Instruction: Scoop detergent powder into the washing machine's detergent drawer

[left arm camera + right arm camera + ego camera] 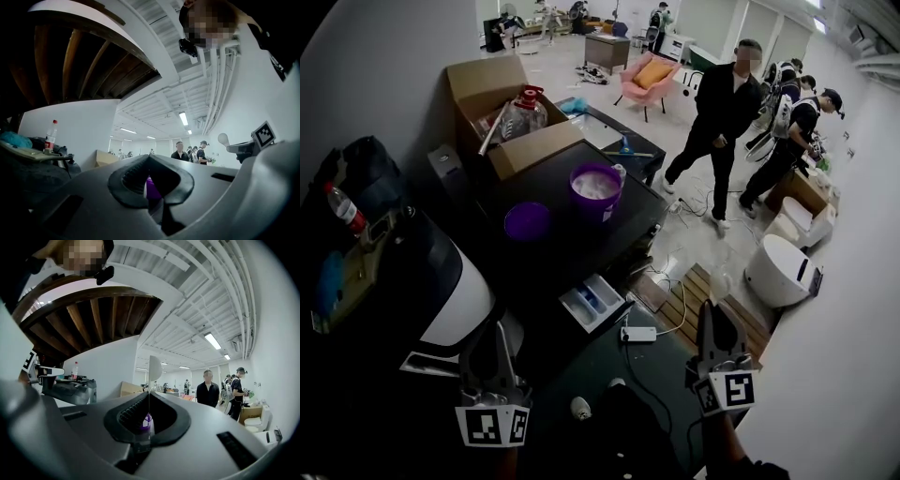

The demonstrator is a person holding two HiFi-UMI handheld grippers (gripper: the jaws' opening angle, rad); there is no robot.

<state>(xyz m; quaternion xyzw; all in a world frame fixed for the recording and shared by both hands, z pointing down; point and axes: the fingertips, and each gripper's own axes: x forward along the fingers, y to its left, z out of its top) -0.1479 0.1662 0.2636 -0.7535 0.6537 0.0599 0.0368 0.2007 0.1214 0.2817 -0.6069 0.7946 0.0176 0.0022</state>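
We look down on a dark, flat-topped washing machine (572,246). An open brown cardboard box (534,148) stands at its far left corner.

The left gripper (151,178) hangs low at the near left, clear of everything. Its ribbed black pads stand a narrow way apart, with nothing between them. Through the gap we see only a sliver of purple.

The right gripper (148,420) hangs at the near right, off the machine's corner and above the floor. It is clamped on the thin stem of a pale plastic spoon (154,367). The spoon's smooth oval bowl stands upright above the jaw tips, and we cannot tell whether it carries anything.

A round purple tub (581,204) sits uncovered on the machine's top, nearly full of white detergent powder (596,186). The tub's flat purple lid (527,222) lies just beside it, to the left.

The detergent drawer (592,302) is pulled out from the near front edge. It is a white rectangular tray split into compartments, one of them blue inside. It sits between the two grippers and well apart from both.
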